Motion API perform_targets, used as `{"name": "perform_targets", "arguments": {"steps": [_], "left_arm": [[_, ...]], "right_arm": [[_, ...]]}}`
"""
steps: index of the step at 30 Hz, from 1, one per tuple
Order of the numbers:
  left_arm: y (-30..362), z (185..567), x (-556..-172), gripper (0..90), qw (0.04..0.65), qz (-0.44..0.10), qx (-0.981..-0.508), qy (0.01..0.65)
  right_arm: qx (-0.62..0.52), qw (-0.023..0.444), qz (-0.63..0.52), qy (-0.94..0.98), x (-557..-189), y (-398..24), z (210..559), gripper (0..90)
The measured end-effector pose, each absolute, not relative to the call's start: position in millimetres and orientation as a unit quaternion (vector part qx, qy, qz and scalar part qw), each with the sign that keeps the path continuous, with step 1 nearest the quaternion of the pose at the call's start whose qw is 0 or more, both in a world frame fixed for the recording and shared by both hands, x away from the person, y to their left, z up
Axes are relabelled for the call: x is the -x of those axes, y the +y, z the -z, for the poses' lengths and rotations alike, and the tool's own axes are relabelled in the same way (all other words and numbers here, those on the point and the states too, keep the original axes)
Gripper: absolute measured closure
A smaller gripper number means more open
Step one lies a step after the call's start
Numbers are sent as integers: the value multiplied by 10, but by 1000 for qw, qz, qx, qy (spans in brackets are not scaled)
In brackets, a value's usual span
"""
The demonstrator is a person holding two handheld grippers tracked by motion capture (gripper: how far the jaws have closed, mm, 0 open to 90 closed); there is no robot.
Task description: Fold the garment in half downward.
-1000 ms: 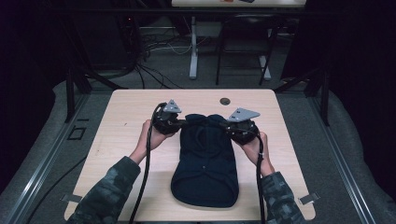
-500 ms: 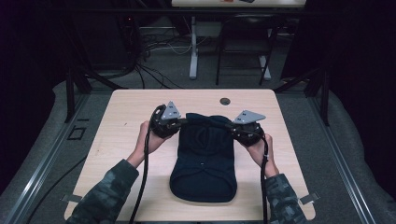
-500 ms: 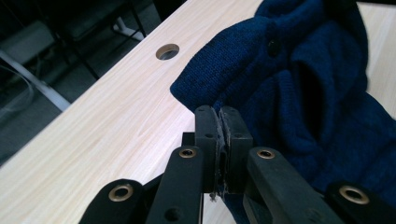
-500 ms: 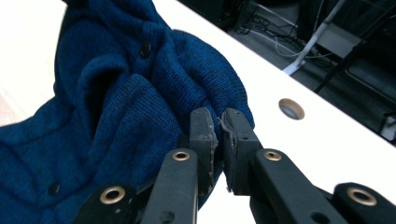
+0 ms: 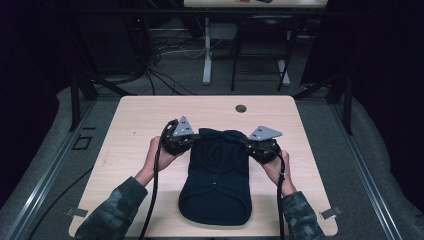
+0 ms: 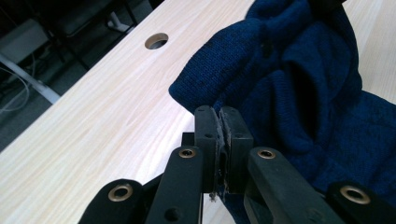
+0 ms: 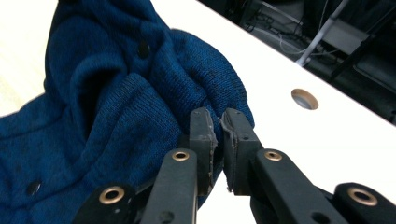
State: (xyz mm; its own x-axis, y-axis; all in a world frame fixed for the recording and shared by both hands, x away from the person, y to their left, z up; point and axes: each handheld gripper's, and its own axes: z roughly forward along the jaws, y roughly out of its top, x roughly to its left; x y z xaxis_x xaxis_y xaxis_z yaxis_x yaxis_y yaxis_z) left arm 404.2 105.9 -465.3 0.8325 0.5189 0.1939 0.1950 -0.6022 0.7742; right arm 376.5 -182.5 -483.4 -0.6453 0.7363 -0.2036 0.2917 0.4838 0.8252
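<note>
**Sweater pinched at both top corners**

Wooden tabletop [image 5: 130, 130] carries a dark blue knit sweater [image 5: 217, 185], lying centre, collar end away from the person. Left gripper [image 5: 192, 141] fingers clamp its far left corner; right gripper [image 5: 246, 143] fingers clamp the far right corner. Cable hole [image 5: 241, 108] lies beyond.

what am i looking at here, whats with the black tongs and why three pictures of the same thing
A person sits at a wooden table and holds a hand tool with a two-jaw claw in each hand. The high view looks down from above; the other two come from small cameras riding on each claw, looking along its black jaws. On the table lies a dark blue knitted sweater with small dark buttons. The left claw is shut on the sweater's edge, and the right claw is shut on the opposite edge, so the top of the garment is pinched on both sides. Near the far edge is a round cable hole.
</note>
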Motion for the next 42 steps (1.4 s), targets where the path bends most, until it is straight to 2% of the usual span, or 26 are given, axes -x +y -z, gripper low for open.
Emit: {"name": "perform_targets", "arguments": {"steps": [3,11,19,25,33,37,40,42], "left_arm": [[1050,4696,-4059,871,388,-174,-882,203],[1054,4640,-4119,875,397,-200,-871,210],[1082,4622,-4078,876,409,-207,-865,206],[1048,4608,-4028,876,403,-220,-867,196],[1027,4634,-4017,875,397,-201,-875,192],[1004,4656,-4021,850,394,-185,-879,194],[988,4710,-4060,788,385,-160,-886,201],[987,4756,-4098,700,379,-147,-889,210]], "right_arm": [[-315,289,-398,812,-3780,-1804,4834,829],[-321,302,-399,804,-3941,-1765,4798,829],[-341,239,-422,805,-3994,-1837,4783,823],[-340,226,-426,807,-3965,-1871,4770,820],[-364,167,-418,816,-3944,-1931,4752,819],[-363,199,-424,805,-3877,-1910,4731,834],[-338,229,-428,806,-3818,-1840,4731,842],[-314,247,-431,809,-3776,-1776,4739,844]]}}
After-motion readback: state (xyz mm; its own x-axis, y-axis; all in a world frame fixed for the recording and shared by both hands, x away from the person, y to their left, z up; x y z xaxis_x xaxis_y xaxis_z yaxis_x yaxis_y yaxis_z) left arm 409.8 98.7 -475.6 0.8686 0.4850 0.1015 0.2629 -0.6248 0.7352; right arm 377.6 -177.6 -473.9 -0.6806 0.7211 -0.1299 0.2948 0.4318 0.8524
